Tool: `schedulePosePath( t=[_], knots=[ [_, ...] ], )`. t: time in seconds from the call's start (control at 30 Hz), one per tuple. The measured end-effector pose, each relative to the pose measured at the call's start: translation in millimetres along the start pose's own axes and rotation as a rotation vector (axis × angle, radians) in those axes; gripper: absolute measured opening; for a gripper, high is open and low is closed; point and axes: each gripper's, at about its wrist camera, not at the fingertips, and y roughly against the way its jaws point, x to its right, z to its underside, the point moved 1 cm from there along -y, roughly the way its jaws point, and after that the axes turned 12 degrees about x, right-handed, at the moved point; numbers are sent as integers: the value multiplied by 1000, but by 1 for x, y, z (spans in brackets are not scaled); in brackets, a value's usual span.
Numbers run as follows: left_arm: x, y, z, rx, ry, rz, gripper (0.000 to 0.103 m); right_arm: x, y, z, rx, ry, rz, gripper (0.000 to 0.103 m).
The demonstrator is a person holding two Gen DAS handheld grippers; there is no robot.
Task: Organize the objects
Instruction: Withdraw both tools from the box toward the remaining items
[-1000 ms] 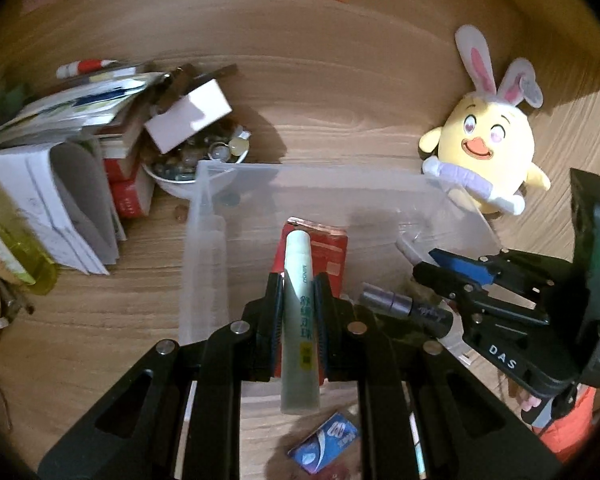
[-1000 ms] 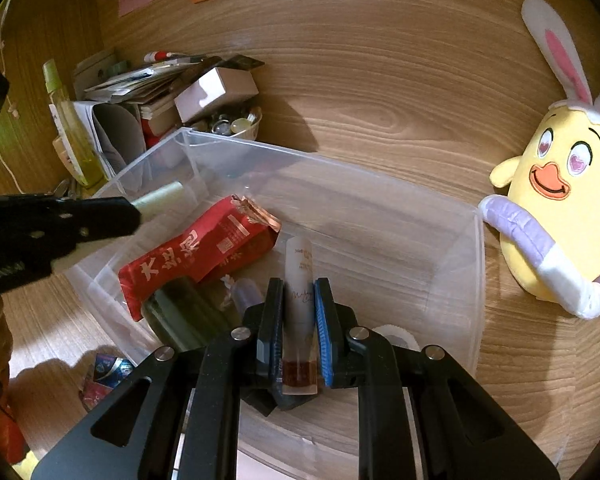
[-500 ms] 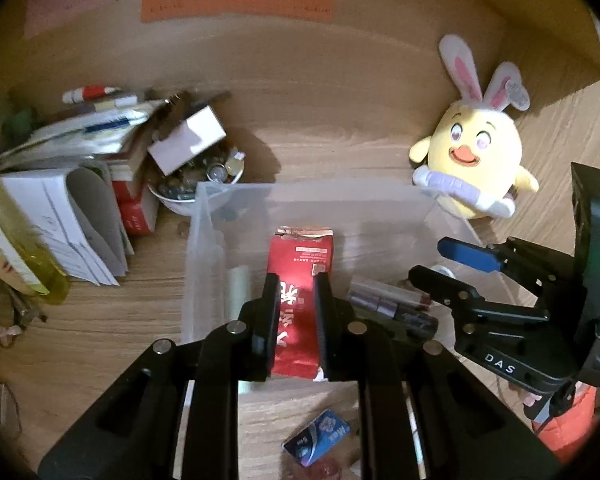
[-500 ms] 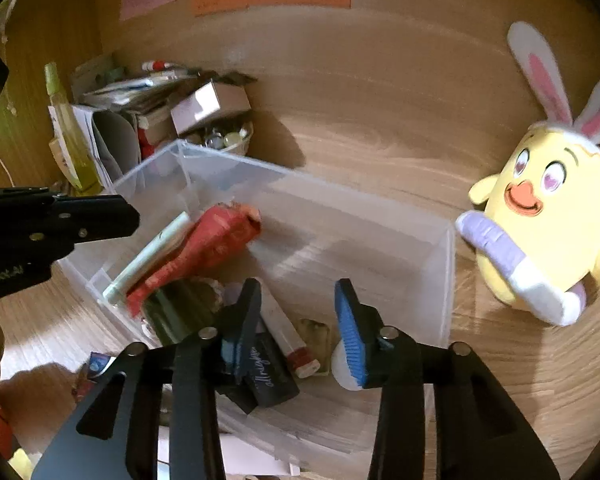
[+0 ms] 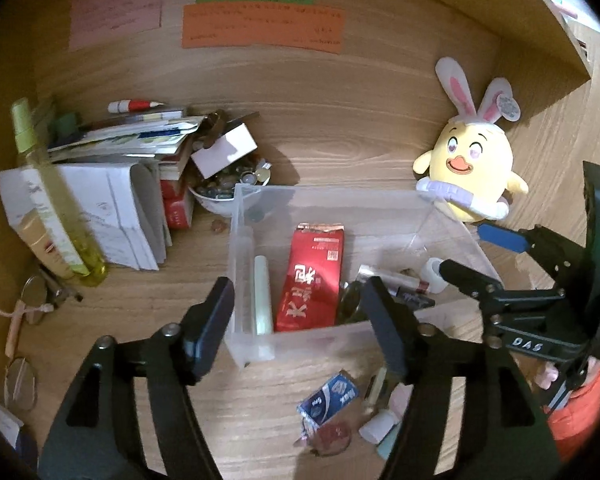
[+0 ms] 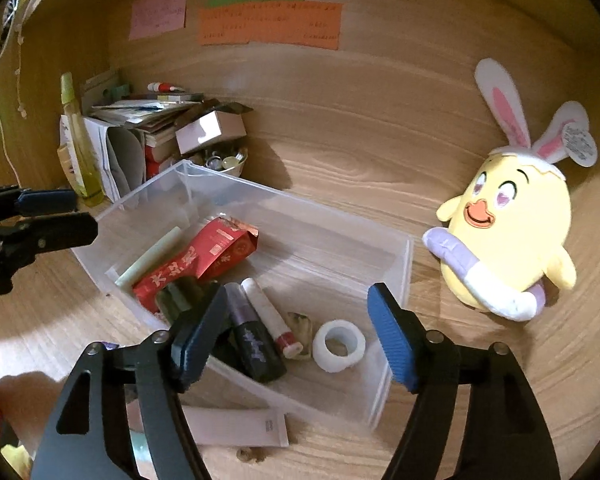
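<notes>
We have both tools over the clear bin [image 5: 244, 216], and each is letting go: the left gripper [image 5: 300, 320] and the right gripper [image 6: 296, 332] have their jaws opening with nothing between them. The bin sits mid-frame in both views, and we take it as the collecting place, since the loose things lie in it. In the left view a pale tube [image 5: 262, 300] lies along the bin's left wall beside the red packet [image 5: 314, 280]. In the right view a white tube [image 6: 270, 318], a dark tube [image 6: 252, 340] and a tape roll [image 6: 339, 345] lie low in the frame. Outside the bin, at the bottom of the left view, a blue packet [image 5: 328, 398] waits on the desk (likely next, we judge). The plush chick [image 6: 508, 236] stands right of the bin.
</notes>
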Motion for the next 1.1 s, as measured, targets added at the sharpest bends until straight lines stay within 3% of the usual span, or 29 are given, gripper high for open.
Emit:
schedulePosePath(
  t=[0.1, 0.3, 0.6, 1.1],
  knots=[
    [0, 8, 6, 0, 3, -4, 82, 1, 10, 1, 11, -9, -7, 81],
    [3, 19, 16, -5, -7, -20, 94, -1, 33, 7, 30, -10, -24, 81],
    [2, 16, 41, -58, -25, -30, 95, -3, 48, 29, 5, -27, -57, 82],
    [-11, -14, 91, -226, 0, -12, 95, -4, 30, 86, -133, -30, -76, 79]
  ],
)
